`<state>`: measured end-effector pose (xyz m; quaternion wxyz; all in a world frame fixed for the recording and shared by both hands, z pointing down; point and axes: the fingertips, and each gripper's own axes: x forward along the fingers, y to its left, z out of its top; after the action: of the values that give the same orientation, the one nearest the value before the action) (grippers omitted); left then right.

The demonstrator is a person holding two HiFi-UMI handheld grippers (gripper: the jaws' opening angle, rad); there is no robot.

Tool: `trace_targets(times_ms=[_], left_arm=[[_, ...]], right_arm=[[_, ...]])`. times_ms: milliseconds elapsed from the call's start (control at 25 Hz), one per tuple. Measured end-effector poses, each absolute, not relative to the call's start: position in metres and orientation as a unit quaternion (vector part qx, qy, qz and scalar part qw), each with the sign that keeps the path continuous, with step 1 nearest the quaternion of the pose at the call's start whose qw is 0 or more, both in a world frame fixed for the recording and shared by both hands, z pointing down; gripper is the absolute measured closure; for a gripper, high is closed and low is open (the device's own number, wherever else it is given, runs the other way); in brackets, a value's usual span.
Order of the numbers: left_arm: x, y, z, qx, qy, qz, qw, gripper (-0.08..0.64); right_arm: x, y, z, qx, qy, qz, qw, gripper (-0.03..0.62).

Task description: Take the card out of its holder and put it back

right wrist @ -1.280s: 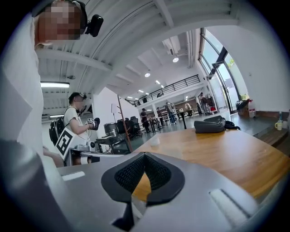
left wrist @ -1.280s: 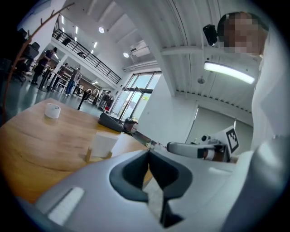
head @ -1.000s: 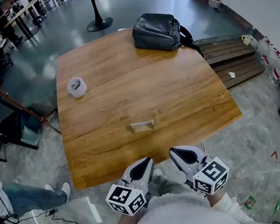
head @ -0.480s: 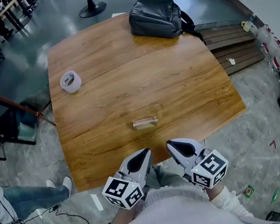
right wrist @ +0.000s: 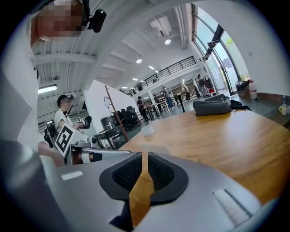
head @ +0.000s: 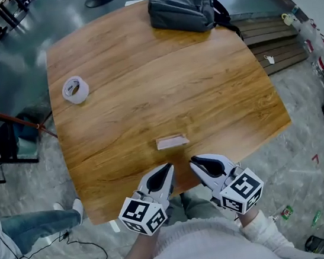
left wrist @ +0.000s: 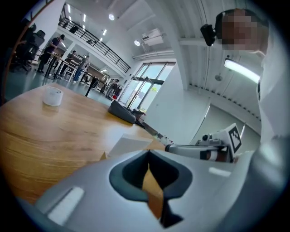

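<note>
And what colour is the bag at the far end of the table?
The bag is black; the head view shows it best.

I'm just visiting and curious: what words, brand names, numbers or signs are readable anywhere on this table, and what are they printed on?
No words or numbers can be read anywhere on the table.
Card holder: any print on the card is too small to read.
Tape roll: no legible label.
Black bag: no brand or logo can be made out.
</note>
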<state>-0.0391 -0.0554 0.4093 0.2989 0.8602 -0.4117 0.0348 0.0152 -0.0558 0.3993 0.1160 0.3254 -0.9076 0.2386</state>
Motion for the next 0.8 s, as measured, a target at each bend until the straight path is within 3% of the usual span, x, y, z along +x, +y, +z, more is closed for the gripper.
trace_targets(times_ms=[280,600,800], left_arm=[[-0.048,-0.075,0.427,0.852,-0.426,0.047,0.301,0.546],[-0.064,-0.084,0.449,0.832,-0.462,0.064,0.3,0.487],[-0.07,-0.097,0.453,0.832,-0.481,0.087,0.263,0.422]], right_arm=[[0.019,-0.074,0.418,0.331,-0.902,0.246,0.13,0.551],[0.023,-0.087,0.442,0.336,-0.894,0.257,0.146,0.528],[0.023,-0.099,0.451,0.338,-0.895,0.244,0.157,0.503]])
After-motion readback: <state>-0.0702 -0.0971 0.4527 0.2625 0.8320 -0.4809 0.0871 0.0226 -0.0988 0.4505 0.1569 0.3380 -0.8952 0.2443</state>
